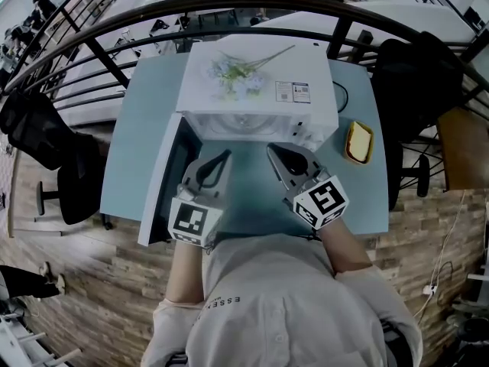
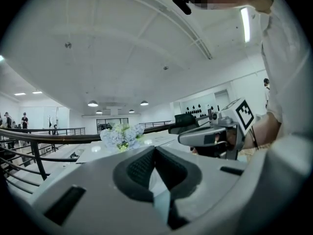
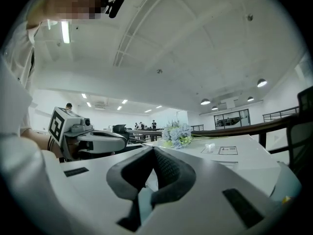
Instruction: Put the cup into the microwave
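A white microwave (image 1: 260, 90) stands on the pale blue table (image 1: 145, 128), its door (image 1: 162, 180) swung open toward me on the left. Something round and pale shows in its cavity (image 1: 246, 121); I cannot tell whether it is the cup or the turntable. My left gripper (image 1: 225, 156) and right gripper (image 1: 270, 150) hang side by side just before the opening, level, both shut with nothing between the jaws. The left gripper view shows the closed pads (image 2: 146, 168) and the right gripper (image 2: 182, 140) beside them. In the right gripper view the left gripper (image 3: 124, 142) sits at the left.
Pale blue artificial flowers (image 1: 235, 76) lie on top of the microwave, also seen as flowers (image 2: 121, 135) and flowers (image 3: 178, 133). A yellow dish (image 1: 359, 142) sits right of the microwave. Black chairs (image 1: 46, 140) flank the table, and a dark railing (image 1: 153, 17) curves behind it.
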Tool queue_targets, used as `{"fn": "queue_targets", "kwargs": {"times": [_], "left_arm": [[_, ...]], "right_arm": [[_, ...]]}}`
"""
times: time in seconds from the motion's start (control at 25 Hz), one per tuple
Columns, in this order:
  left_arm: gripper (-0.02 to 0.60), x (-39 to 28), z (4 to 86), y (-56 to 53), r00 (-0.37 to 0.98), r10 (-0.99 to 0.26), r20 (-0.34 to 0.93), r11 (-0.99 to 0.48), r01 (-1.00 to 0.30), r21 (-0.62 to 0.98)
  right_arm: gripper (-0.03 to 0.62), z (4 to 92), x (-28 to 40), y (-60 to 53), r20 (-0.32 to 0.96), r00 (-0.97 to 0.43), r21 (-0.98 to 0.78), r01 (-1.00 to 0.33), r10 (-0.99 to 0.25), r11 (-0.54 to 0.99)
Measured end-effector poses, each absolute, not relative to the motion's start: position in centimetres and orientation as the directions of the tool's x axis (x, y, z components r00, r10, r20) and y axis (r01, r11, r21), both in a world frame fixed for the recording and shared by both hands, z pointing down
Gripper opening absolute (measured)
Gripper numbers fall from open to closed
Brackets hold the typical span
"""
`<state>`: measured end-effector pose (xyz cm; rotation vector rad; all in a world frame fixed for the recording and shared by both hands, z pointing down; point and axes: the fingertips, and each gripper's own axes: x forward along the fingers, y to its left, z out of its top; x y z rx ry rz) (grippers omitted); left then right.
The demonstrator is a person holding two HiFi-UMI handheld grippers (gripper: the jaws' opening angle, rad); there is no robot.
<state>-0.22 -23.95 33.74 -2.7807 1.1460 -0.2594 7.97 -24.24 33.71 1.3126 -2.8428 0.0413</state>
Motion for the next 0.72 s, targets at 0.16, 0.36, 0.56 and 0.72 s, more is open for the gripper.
{"fn": "queue_targets", "kwargs": {"times": [0.16, 0.36, 0.56, 0.72], "left_arm": [[0.002, -0.4, 33.7, -24.0, 0.689, -0.716, 0.112, -0.697, -0.696, -0.172], [0.002, -1.3, 33.6, -23.9, 0.677, -0.729, 0.105, -0.685, -0.724, -0.086], [0.002, -1.5, 34.2, -24.0, 0.666, -0.735, 0.129, -0.678, -0.729, -0.097], [0.002, -1.5, 34.2, -24.3, 0.662, -0.739, 0.125, -0.673, -0.735, -0.084]], "right_arm": [[0.015, 33.7, 8.3, -24.2, 0.013, -0.635, -0.028, -0.773, -0.773, 0.634], [0.015, 34.1, 8.5, -24.3, 0.019, -0.618, -0.057, -0.785, -0.786, 0.617], [0.015, 34.1, 8.7, -24.3, 0.007, -0.610, -0.074, -0.791, -0.792, 0.608], [0.015, 33.8, 8.9, -24.6, -0.003, -0.605, -0.065, -0.794, -0.796, 0.604]]}}
